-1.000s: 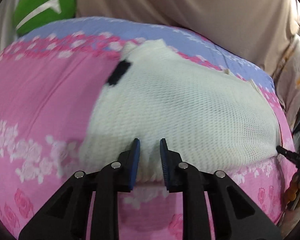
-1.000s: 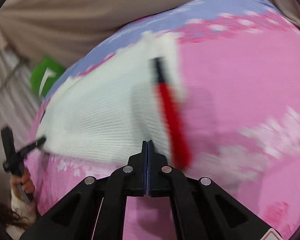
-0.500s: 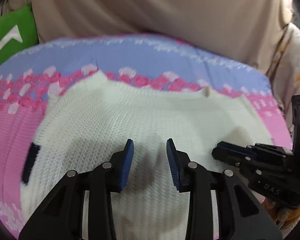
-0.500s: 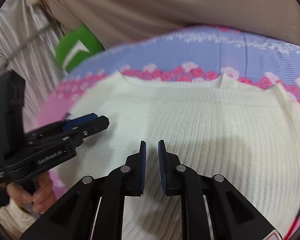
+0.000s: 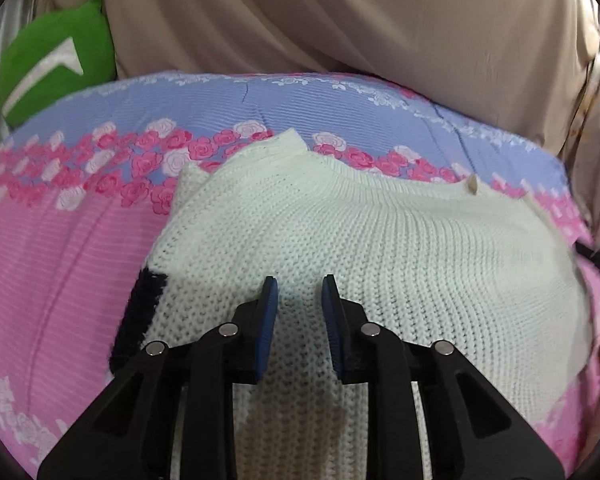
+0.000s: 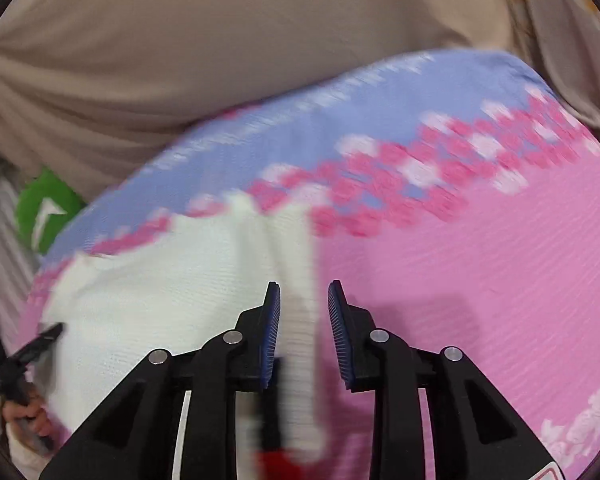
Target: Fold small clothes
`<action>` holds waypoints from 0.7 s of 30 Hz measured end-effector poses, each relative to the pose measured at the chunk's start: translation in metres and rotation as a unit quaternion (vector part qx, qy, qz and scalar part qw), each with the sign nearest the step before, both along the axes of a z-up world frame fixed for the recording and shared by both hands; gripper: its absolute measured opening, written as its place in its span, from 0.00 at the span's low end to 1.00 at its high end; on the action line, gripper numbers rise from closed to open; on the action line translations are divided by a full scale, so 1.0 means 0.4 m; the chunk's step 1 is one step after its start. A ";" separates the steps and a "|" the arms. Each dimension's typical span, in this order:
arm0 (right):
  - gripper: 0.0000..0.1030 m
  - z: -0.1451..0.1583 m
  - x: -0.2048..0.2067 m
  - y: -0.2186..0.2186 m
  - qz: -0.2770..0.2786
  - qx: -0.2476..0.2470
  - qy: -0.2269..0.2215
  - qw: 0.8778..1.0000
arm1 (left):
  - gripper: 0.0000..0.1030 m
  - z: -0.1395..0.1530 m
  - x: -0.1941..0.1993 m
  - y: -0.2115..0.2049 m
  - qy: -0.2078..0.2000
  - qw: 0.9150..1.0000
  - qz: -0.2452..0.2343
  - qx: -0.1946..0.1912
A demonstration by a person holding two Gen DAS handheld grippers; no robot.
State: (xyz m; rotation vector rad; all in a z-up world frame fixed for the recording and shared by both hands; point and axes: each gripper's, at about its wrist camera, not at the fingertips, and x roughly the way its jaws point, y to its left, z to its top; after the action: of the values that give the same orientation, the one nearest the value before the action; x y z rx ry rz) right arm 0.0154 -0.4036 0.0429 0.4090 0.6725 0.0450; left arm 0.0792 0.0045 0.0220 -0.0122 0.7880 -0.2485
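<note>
Inspecting the cream knit sweater (image 5: 380,248) lying mid-frame on the pink floral bedspread (image 5: 60,248), we judge it soft, light and stretchy, best pinched at an edge; the left gripper (image 5: 298,308) is closing narrowly over it, gripping nothing, the right gripper (image 6: 303,320) opening astride its right edge.

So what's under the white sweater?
The white knitted sweater lies on a pink and blue flowered sheet, which shows all around it. Whatever is directly beneath the sweater is covered, so only the sheet can be confirmed.
</note>
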 end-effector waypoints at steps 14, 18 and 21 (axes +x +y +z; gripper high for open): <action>0.15 -0.036 0.142 0.001 -0.043 0.052 0.037 0.997 | 0.22 -0.009 -0.009 -0.021 -0.019 0.999 0.008 0.037; 0.21 -0.003 0.120 0.094 0.003 -0.009 0.009 1.000 | 0.22 -0.012 -0.013 -0.025 -0.027 0.999 0.007 0.043; 0.23 -0.059 0.165 0.096 -0.017 -0.053 0.057 0.997 | 0.23 -0.005 -0.023 -0.006 -0.028 0.999 0.006 0.018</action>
State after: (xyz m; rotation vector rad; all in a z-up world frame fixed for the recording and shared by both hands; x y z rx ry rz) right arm 0.0814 -0.3650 0.0192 0.3227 0.7762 -0.0454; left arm 0.0700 0.0022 0.0199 0.0229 0.7354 -0.2219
